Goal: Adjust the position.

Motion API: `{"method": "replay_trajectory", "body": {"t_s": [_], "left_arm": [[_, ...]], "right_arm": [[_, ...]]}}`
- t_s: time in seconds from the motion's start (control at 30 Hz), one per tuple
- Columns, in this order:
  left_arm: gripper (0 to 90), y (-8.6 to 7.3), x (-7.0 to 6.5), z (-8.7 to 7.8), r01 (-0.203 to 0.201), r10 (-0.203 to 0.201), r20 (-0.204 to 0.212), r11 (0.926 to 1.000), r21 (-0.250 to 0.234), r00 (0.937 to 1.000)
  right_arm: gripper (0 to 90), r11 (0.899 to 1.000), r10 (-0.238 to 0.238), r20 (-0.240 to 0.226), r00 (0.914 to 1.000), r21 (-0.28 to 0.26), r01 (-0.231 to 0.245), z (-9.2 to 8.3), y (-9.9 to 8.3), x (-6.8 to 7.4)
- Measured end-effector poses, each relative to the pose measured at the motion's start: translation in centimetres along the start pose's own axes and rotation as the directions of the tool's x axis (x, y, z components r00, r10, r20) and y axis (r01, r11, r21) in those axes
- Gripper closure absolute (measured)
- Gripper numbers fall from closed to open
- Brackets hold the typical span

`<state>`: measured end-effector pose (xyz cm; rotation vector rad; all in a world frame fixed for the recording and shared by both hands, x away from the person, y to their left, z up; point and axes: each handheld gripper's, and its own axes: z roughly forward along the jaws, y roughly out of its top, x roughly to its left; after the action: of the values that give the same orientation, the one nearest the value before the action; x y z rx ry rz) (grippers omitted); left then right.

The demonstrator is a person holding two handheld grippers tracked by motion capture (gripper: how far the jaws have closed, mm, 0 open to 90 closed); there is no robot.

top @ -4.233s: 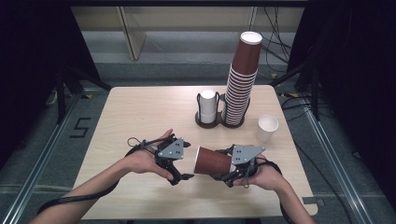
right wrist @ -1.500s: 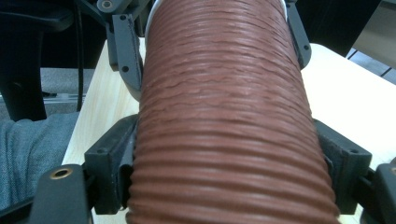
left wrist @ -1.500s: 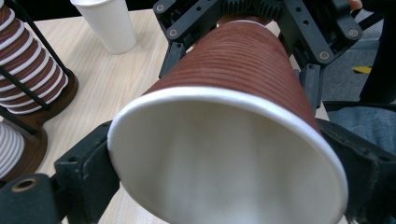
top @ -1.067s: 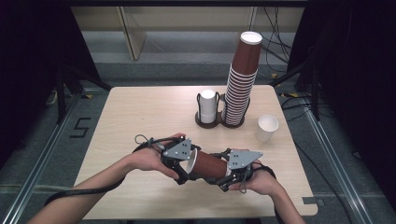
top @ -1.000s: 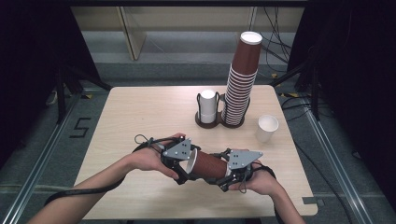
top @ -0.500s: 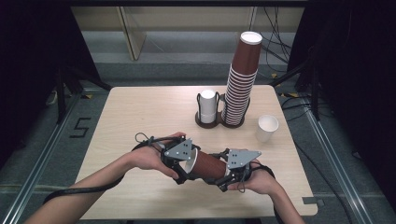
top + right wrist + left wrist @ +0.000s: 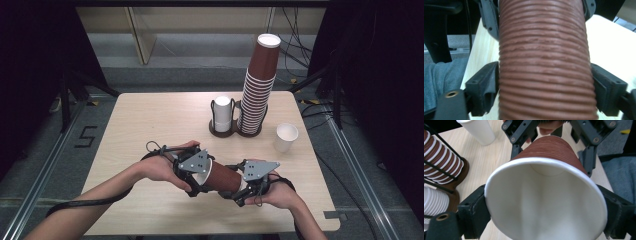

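Observation:
A brown ribbed paper cup (image 7: 226, 178) lies level just above the table's front, between my two grippers. My left gripper (image 7: 202, 181) is shut on its white rim. In the left gripper view the pads press both sides of the cup (image 7: 549, 202), whose white inside faces the camera. My right gripper (image 7: 240, 189) straddles the narrow base end. In the right gripper view its jaws stand close on either side of the ribbed wall (image 7: 544, 62). They have just been opening, with the cup still between them and no squeeze showing.
At the back of the wooden table (image 7: 150, 125), a holder carries a tall stack of brown cups (image 7: 257, 90) and a short stack of white cups (image 7: 222, 112). A single white cup (image 7: 286, 136) stands to the right of it. Cables trail from both grippers.
About four seconds ago only the right gripper held the cup; the left gripper has since come in and closed on its rim. Over the last second both hands stayed put.

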<state>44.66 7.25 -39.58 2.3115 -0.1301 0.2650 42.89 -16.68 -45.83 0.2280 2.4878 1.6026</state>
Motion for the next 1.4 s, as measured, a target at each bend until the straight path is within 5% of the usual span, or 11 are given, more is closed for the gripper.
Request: {"method": "replay_trajectory", "body": {"t_s": [0.2, 0.27, 0.53, 0.57, 0.8, 0.83, 1.03, 1.4], "left_arm": [[12.2, 0.5, 0.2, -0.2, -0.061, 0.063, -0.020, 0.9944, 0.086, 0.9978], [12.1, 0.7, 0.2, -0.1, -0.054, 0.057, -0.028, 0.9942, 0.094, 0.9980], [11.8, 1.1, 0.6, -0.1, -0.086, 0.094, -0.029, 0.9749, 0.206, 0.9952], [11.7, 1.2, 0.7, -0.2, -0.098, 0.105, -0.021, 0.9672, 0.235, 0.9942], [11.6, 1.6, 0.8, -0.2, -0.110, 0.121, -0.017, 0.9459, 0.305, 0.9925], [11.6, 1.8, 0.8, -0.2, -0.115, 0.128, -0.016, 0.9360, 0.333, 0.9917], [11.6, 2.2, 0.9, -0.3, -0.139, 0.152, -0.002, 0.9070, 0.397, 0.9883], [11.7, 2.8, 1.2, -0.4, -0.160, 0.171, 0.019, 0.8722, 0.462, 0.9851]], "right_arm": [[14.1, 0.999, -0.001, 0.029, 0.9996, 0.038, 0.000, -0.2, -0.1, 0.2], [13.8, 0.999, -0.008, 0.041, 0.9991, 0.047, 0.006, -0.3, -0.1, 0.2], [12.8, 0.995, -0.037, 0.089, 0.9953, 0.097, 0.028, -0.5, -0.4, 0.1], [12.9, 0.995, -0.042, 0.093, 0.9947, 0.099, 0.033, -0.5, -0.4, 0.0], [14.4, 0.994, -0.046, 0.118, 0.9919, 0.105, 0.034, -0.4, -0.2, 0.1], [14.4, 0.993, -0.044, 0.117, 0.9922, 0.116, 0.030, -0.3, -0.1, 0.1], [14.8, 0.992, -0.054, 0.123, 0.9909, 0.123, 0.039, 0.1, 0.3, 0.2], [15.1, 0.992, -0.057, 0.140, 0.9885, 0.119, 0.041, 1.2, 1.1, 0.1]]}}
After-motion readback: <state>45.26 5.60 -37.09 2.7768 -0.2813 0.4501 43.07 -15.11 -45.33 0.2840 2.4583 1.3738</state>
